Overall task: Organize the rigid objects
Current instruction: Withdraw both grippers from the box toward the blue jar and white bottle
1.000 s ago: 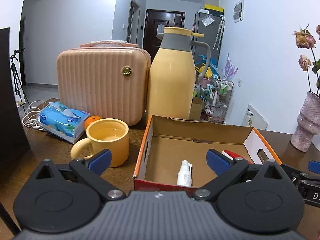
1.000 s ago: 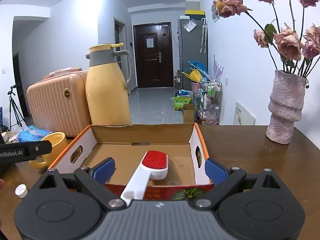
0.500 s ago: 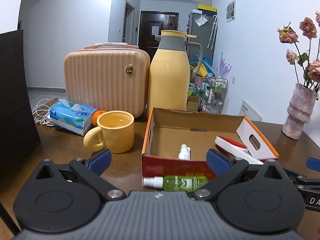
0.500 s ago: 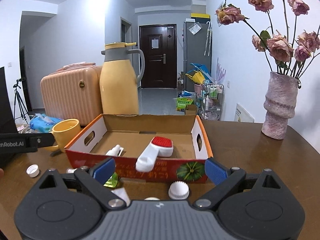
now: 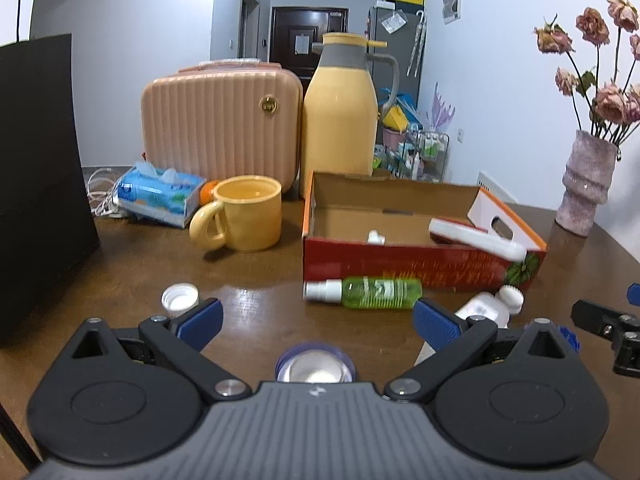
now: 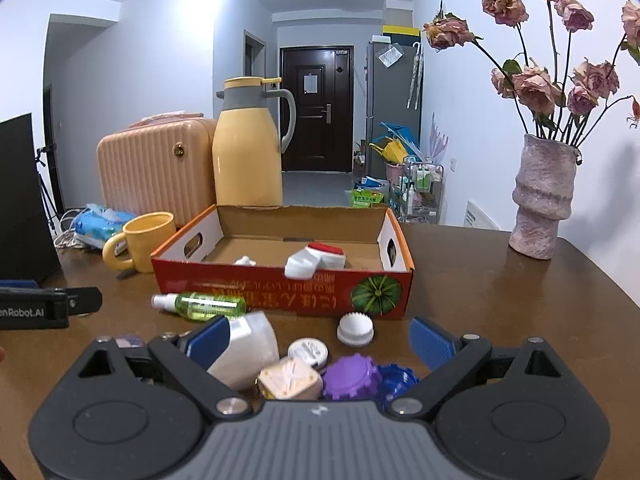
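Observation:
An open cardboard box [image 5: 420,270] [image 6: 280,288] sits mid-table; inside lie a white-and-red brush [image 5: 476,238] [image 6: 316,258] and a small white bottle [image 5: 375,236] [image 6: 245,261]. A green spray bottle [image 5: 364,291] [image 6: 200,305] lies in front of the box. My left gripper [image 5: 318,320] is open and empty, over a purple-rimmed jar [image 5: 315,368]. My right gripper [image 6: 320,340] is open and empty, over a white bottle [image 6: 248,350], a ribbed white cap [image 6: 355,329], a beige cube [image 6: 290,378], a purple lid [image 6: 352,376] and a blue lid [image 6: 396,380].
A yellow mug [image 5: 244,212], tissue pack [image 5: 160,192], pink case [image 5: 220,120] and yellow jug [image 5: 340,112] stand behind and left of the box. A loose white cap [image 5: 180,296] lies at front left. A flower vase [image 6: 540,204] stands at right. A black panel [image 5: 36,184] rises at left.
Both grippers have pulled back from the box toward the table's near edge. The spray bottle, caps and small items in front of the box have come into view.

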The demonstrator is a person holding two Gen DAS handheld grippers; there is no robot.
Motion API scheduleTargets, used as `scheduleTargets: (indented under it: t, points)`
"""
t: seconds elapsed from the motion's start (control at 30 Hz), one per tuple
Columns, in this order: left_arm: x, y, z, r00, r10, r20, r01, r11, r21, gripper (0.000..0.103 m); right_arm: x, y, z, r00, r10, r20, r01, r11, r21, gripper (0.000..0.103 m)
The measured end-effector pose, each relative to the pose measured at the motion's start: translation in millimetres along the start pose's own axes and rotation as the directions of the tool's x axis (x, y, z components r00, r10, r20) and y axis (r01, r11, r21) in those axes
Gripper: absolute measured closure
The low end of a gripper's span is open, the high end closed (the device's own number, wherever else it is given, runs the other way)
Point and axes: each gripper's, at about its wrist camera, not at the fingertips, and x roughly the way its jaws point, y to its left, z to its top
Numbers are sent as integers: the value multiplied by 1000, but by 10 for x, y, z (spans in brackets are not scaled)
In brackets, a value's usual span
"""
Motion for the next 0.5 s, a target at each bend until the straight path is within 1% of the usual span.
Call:
scheduleTargets:
  t: [0.3,0.5]
  points:
    - [-13,101,-187,999,-10,-49,11,1000,18,0,-33,32,-153,1000,-4,-29,4,1000,-5,6]
    - [128,145,-276,996,-1,-93,5,999,40,0,37,43,-198,999,5,-33,-5,1000,4,6]
